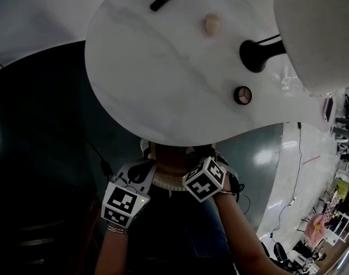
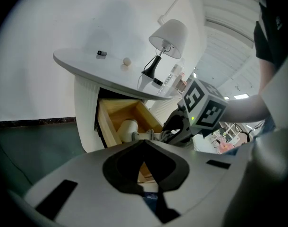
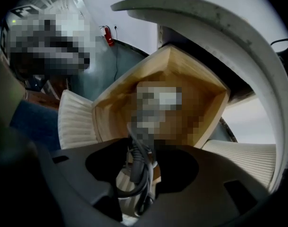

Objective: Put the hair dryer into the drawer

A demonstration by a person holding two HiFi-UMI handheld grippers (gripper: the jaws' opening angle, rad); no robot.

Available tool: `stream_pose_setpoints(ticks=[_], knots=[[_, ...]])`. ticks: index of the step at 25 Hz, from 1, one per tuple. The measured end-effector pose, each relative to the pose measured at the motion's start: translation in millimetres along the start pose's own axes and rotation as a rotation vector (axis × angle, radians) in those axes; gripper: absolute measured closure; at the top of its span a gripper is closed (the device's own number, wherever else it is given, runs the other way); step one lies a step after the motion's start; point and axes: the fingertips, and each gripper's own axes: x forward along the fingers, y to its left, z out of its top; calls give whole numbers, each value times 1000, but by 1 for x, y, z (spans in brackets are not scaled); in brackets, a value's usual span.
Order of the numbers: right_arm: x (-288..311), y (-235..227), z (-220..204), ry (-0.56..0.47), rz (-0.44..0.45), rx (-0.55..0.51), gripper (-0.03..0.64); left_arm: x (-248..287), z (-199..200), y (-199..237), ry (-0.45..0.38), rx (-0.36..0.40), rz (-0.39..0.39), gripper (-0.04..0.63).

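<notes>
Two tongs at the drawer (image 2: 108, 119): my right gripper (image 2: 168, 132), above it, stands open around the cord (image 3: 136, 161) of the hair dryer (image 2: 127, 128), leaving the dryer resting inside, while my left gripper (image 2: 145, 150) waits in front, closed and empty.

A white, marble-patterned bench (image 1: 163, 85) with a rounded top carries a white-shaded lamp (image 1: 312, 33) on a black base. A small dark ring (image 1: 242, 95) lies just beside the lamp's base, a beige round piece (image 1: 212, 24) near it, and a small black piece (image 1: 161, 0) well apart. Below the lamp, the bench's wooden drawer (image 2: 116, 115) stands open.
</notes>
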Motion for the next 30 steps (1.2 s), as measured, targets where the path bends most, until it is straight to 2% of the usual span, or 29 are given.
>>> stream_pose_setpoints(ticks=[8,13,16,23,30], knots=[[11,-6,19,-66,-68,65,410,-2,-3,-1,3,9,-4,580],[21,-6,25,-75,-94,59,408,-4,-5,-1,1,16,-6,580],[27,-3,32,-70,-128,19,405,-8,-8,3,3,20,-3,580],[38,-5,33,-50,-132,-20,396,0,-9,1,22,29,3,580],[36,10,25,63,-237,-207,383,-12,-8,7,13,37,14,580]])
